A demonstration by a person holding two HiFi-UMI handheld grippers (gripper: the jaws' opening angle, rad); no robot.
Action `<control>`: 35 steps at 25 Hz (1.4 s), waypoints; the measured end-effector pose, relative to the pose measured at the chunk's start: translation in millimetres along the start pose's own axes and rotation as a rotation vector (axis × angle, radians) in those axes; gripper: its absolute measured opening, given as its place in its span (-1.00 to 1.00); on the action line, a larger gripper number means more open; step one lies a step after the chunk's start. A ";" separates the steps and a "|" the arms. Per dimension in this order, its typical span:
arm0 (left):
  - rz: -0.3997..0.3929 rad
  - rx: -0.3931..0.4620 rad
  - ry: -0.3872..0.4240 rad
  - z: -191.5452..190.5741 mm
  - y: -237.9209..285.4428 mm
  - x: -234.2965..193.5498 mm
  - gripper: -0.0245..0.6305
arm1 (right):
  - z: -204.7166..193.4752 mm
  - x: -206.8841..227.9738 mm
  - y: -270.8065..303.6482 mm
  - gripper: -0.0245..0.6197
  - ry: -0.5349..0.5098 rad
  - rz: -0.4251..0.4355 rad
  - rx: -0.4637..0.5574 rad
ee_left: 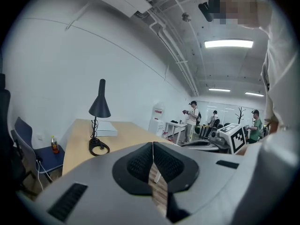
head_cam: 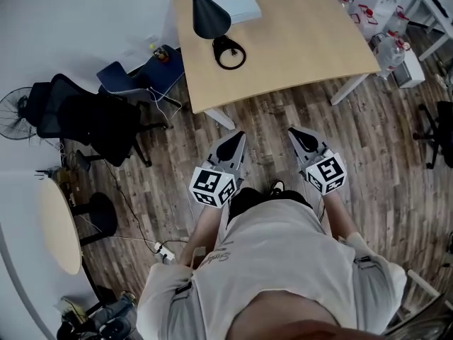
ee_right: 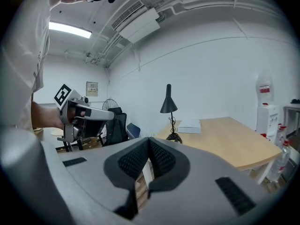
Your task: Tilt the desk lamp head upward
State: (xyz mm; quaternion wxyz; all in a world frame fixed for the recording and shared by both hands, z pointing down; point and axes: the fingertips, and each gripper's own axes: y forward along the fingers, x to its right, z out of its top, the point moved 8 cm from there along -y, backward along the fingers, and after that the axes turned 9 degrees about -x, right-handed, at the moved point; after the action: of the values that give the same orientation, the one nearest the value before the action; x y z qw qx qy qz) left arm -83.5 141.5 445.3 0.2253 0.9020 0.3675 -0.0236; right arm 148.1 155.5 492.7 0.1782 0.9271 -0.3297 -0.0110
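A black desk lamp [head_cam: 209, 18] stands on the wooden desk [head_cam: 304, 41], its cone head pointing down over a ring-shaped base [head_cam: 229, 53]. The same lamp shows far off in the left gripper view [ee_left: 99, 108] and in the right gripper view [ee_right: 168, 106]. My left gripper [head_cam: 236, 137] and right gripper [head_cam: 297, 133] hang over the floor in front of the desk, well short of the lamp. Both have their jaws pressed together with nothing between them.
A white box [head_cam: 233, 2] lies on the desk behind the lamp. Black office chairs [head_cam: 92, 119] and a fan [head_cam: 14, 112] stand at the left, a small round table [head_cam: 58, 225] lower left. Water bottles [head_cam: 389, 44] sit right of the desk. People [ee_left: 192, 118] stand far off.
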 end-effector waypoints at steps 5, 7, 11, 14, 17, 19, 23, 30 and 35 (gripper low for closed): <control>-0.016 -0.001 -0.044 12.4 17.8 -33.5 -0.88 | -0.6 15.4 38.8 -0.94 0.032 0.009 -0.047; -0.058 0.031 -0.094 17.6 26.3 -52.0 -0.88 | 1.4 19.3 58.1 -0.94 0.038 -0.003 -0.057; -0.076 0.030 -0.086 26.0 44.9 -91.3 -0.88 | 16.6 22.7 90.9 -0.94 0.059 -0.029 -0.062; -0.071 0.019 -0.016 45.3 61.1 -123.5 -0.88 | 45.2 30.7 116.2 -0.94 0.041 -0.052 -0.049; -0.081 0.016 0.042 66.1 73.0 -149.0 -0.88 | 72.6 38.6 139.1 -0.94 0.010 -0.085 -0.037; -0.092 0.018 0.057 75.2 77.4 -163.2 -0.88 | 83.6 41.2 151.3 -0.94 0.011 -0.111 -0.033; -0.104 0.018 0.060 86.8 92.8 -193.3 -0.88 | 90.8 47.5 172.4 -0.94 0.029 -0.156 -0.039; -0.121 -0.010 0.026 89.3 119.1 -212.1 -0.88 | 77.0 71.2 198.6 -0.94 0.050 -0.151 -0.114; -0.072 -0.028 0.012 93.5 139.0 -220.6 -0.88 | 73.2 97.1 228.1 -0.94 0.055 -0.087 -0.138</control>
State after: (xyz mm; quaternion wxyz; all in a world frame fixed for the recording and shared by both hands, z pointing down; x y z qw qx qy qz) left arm -139.1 -129.4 461.4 0.2347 0.8850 0.4016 -0.0211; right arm 75.4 -91.9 510.6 0.2502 0.9259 -0.2825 -0.0158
